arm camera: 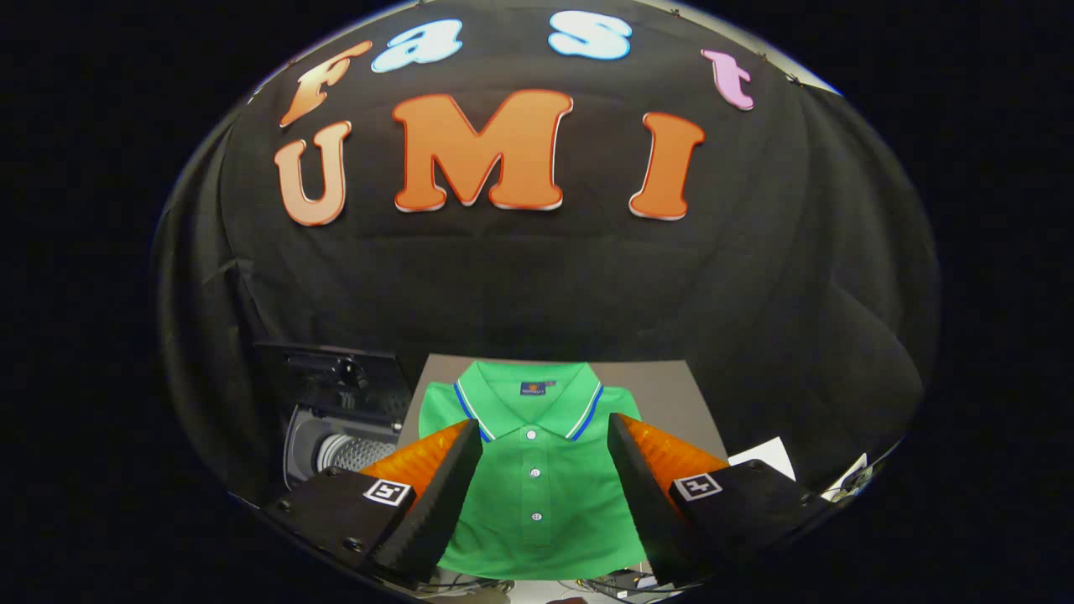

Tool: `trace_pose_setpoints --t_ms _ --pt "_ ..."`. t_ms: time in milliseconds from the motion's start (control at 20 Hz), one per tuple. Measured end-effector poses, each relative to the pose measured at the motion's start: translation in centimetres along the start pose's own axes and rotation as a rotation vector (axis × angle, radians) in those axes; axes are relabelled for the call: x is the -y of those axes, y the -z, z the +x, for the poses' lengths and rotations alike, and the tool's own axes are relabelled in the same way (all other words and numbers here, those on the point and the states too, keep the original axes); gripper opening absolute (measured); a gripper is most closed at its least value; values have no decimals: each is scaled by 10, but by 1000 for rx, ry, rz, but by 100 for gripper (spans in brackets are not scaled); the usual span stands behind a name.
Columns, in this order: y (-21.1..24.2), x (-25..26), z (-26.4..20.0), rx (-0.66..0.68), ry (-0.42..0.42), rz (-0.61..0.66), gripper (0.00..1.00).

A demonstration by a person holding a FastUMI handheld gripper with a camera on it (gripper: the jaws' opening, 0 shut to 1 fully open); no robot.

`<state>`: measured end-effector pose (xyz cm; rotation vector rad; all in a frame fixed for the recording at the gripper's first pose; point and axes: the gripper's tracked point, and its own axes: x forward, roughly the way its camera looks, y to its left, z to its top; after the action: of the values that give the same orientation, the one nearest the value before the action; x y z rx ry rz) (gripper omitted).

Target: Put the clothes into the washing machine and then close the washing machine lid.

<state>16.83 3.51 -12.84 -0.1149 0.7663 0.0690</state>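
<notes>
Our tool (544, 436), a two-finger device with black ridged pads and orange sides, hangs with its fingers spread wide and holding nothing. Between the fingers and just beyond their tips we see a bright green short-sleeved polo shirt (537, 495), neatly folded with its buttoned placket up and its blue-and-white-trimmed collar pointing away from us. It lies flat on a grey desk (671, 394), and we judge the wide spread of the fingers is meant to straddle the shirt before closing on it. Beside the desk, past the left finger, stands a small dark washing machine (344, 428); its black lid (331, 377) is raised and the perforated metal drum shows, so it looks ready to take the shirt. By the right finger, white paper sheets (768, 457) lie on the desk.
</notes>
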Motion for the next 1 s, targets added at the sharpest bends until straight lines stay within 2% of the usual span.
trace_pose_setpoints --t_ms 250,450,600,700,750,800,1000 --pt "45 -10 30 -272 -59 8 98" --pt "64 0 44 -442 -48 52 99" --pt "79 -6 58 -530 -60 66 100" --pt "91 -10 60 -607 -89 17 100" --pt "84 -9 67 -583 -79 14 100" --pt "91 -9 64 -635 -94 17 100" --pt "90 -7 66 -688 -106 -9 100"
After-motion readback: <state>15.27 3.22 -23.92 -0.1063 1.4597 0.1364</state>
